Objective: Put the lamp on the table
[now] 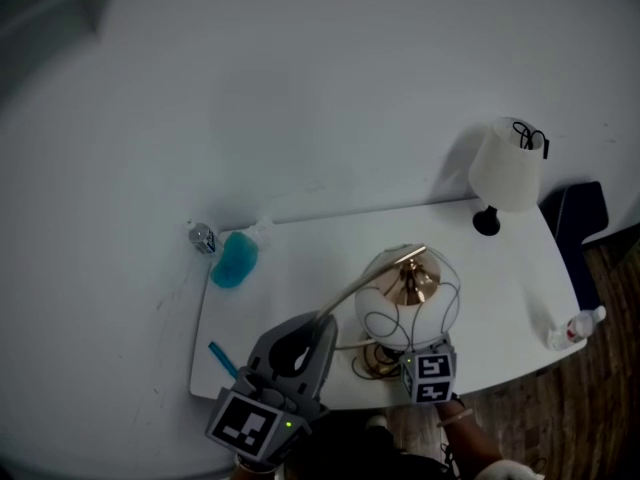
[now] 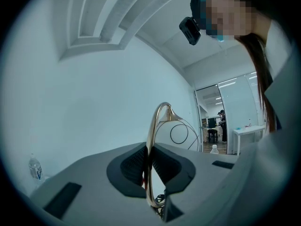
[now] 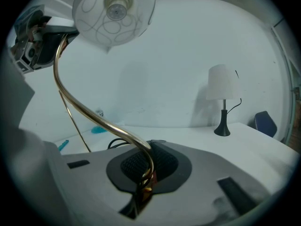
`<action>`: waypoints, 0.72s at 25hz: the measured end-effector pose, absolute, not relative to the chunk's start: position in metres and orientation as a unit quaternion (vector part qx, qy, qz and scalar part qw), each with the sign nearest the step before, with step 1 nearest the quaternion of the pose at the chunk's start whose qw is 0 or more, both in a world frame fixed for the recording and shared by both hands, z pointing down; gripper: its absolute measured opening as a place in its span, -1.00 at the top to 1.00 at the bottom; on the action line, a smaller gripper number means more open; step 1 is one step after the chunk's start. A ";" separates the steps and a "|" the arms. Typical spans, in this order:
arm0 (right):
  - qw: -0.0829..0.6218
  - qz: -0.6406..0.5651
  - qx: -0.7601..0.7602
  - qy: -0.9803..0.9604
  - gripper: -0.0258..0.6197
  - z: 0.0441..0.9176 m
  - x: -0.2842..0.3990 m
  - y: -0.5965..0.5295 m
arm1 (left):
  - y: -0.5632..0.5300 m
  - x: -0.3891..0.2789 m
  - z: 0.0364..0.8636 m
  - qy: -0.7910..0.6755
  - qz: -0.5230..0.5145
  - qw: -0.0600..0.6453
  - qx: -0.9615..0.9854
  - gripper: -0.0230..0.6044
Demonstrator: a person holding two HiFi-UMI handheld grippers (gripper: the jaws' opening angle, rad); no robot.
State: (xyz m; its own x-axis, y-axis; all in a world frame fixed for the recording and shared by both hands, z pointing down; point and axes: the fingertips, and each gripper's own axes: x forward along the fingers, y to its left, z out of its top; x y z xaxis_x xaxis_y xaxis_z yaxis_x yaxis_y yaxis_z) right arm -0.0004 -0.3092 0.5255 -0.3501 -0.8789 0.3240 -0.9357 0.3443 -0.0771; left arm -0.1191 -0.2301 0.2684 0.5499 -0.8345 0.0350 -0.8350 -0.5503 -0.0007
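Head view first: the lamp (image 1: pixel 408 298) sits over the near edge of the worktop (image 1: pixel 300 258), a bit right of the middle, and its round globe faces up at me. My left claw (image 1: pixel 300 340) is on the curved gold stem (image 1: pixel 345 296) and my right claw (image 1: pixel 420 363) is tucked under the globe by the coiled cord (image 1: pixel 372 360). I can't tell if the foot touches the worktop. There's a white shaded lamp (image 1: pixel 507 168) at the far right corner, some blue thing (image 1: pixel 235 260) at the far left corner and a bottle (image 1: pixel 575 328) off the right edge.

Left gripper view: my left claw is clamped tight on the stem, which runs up between the pads and arcs over to the globe.

Right gripper view: my right claw is pinched on the lower end of the stem, where the cord comes out. The globe hangs up high at top left and the worktop lies beyond.

How it'll handle, just my guess: the globe looks like glass with thin wire rings, so it's fragile and top-heavy, and the polished stem looks stiff but slick. I'd keep both grips on the stem, low and mid, never on the globe, then set it down slowly well in from the near edge
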 end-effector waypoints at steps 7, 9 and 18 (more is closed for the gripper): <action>0.120 0.124 0.557 -0.812 0.91 0.537 -0.004 -0.332 | -0.254 -0.124 0.276 -0.474 0.016 0.016 0.880 0.84; 0.119 0.124 0.557 -0.813 0.91 0.540 -0.006 -0.336 | -0.258 -0.126 0.279 -0.475 0.017 0.017 0.880 0.85; 0.122 0.123 0.550 -0.817 0.91 0.549 -0.011 -0.353 | -0.274 -0.131 0.290 -0.482 0.023 0.024 0.876 0.85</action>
